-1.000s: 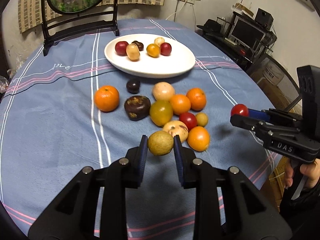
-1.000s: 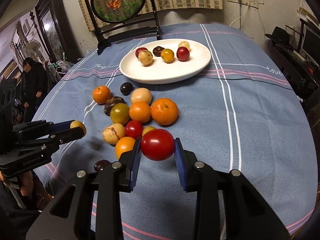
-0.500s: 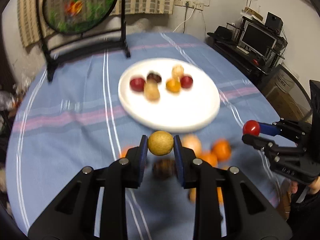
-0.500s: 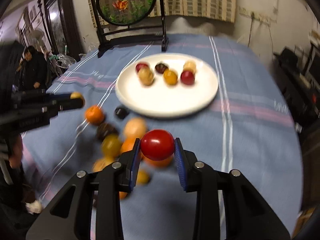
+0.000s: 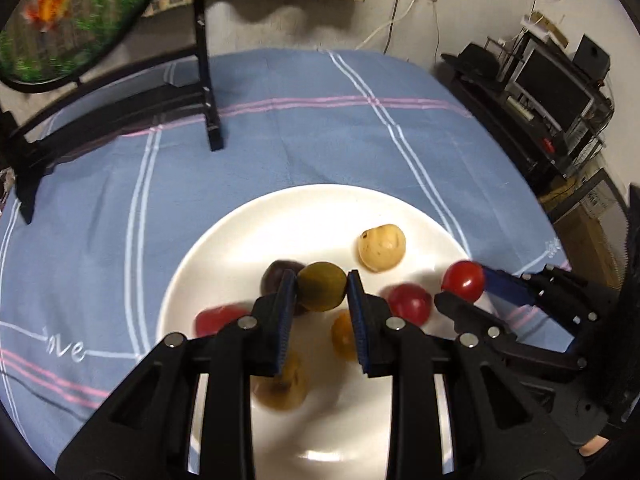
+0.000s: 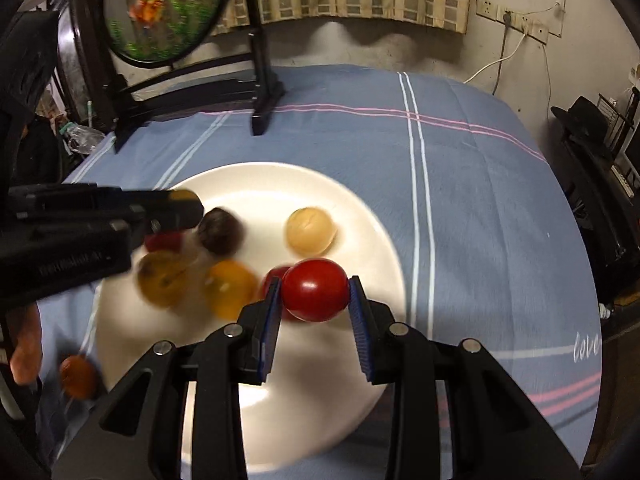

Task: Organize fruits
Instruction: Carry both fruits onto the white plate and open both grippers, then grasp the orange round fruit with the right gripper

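Observation:
My left gripper (image 5: 322,292) is shut on a round yellow-green fruit (image 5: 322,286) and hangs over the white plate (image 5: 312,208). My right gripper (image 6: 314,292) is shut on a red tomato-like fruit (image 6: 314,290) above the same plate (image 6: 256,180). On the plate lie a pale tan fruit (image 5: 382,248), a dark purple one (image 5: 276,276), two red ones (image 5: 410,304), an orange one (image 5: 344,336) and a brownish-yellow one (image 5: 282,388). The right gripper (image 5: 464,284) shows at the right of the left wrist view, the left gripper (image 6: 184,204) at the left of the right wrist view.
A black stand (image 5: 208,80) with a round painted screen (image 5: 60,12) rises at the back of the blue striped tablecloth (image 5: 280,128). An orange fruit (image 6: 78,376) lies off the plate at the left. Dark shelves with a monitor (image 5: 552,92) stand to the right.
Both grippers travelled forward from over the loose fruit pile to over the plate, each carrying its fruit. The pile dropped out of view and the plate fills the lower frame.

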`<state>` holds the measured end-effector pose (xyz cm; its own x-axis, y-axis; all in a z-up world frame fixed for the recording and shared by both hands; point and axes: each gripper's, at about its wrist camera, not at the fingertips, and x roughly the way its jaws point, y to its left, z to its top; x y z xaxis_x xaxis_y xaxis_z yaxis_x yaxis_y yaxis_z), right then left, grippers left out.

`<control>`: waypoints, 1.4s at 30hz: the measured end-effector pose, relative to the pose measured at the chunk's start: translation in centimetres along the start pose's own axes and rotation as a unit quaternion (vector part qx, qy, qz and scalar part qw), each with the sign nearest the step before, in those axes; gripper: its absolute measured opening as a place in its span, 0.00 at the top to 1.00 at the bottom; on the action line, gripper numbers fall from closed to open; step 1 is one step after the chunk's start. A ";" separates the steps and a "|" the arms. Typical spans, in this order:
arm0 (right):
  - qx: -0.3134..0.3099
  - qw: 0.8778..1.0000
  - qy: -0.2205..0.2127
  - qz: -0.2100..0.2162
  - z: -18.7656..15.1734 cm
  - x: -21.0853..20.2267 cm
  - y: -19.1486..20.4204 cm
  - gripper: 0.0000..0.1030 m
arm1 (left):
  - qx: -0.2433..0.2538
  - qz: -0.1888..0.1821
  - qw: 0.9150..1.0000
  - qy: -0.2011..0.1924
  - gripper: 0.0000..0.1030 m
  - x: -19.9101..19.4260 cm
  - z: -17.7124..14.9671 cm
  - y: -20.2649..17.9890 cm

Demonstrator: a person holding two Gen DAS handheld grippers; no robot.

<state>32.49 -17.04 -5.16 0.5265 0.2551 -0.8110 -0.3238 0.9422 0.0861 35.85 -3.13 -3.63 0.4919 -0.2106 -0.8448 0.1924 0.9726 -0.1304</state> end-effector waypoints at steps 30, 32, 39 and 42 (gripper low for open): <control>0.044 0.998 -0.049 -0.014 -14.3 -15.1 6.2 0.23 | -0.054 0.048 0.993 -0.091 0.18 -16.1 -19.1 -0.1; 0.051 0.998 -0.040 0.000 -14.7 -15.2 6.7 0.23 | -0.052 0.053 0.993 -0.088 0.18 -16.4 -20.1 0.0; 0.042 0.998 -0.051 -0.005 -15.0 -16.9 8.5 0.23 | -0.062 0.051 0.993 -0.088 0.18 -17.6 -22.5 1.1; 0.034 0.998 -0.055 -0.007 -15.1 -17.4 9.1 0.23 | -0.064 0.051 0.992 -0.092 0.18 -18.0 -22.9 1.2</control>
<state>8.52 -16.18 1.02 0.6145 0.2608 -0.7446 -0.2644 0.9573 0.1171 7.76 4.11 -0.44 0.6516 -0.1139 -0.7500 0.0301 0.9918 -0.1245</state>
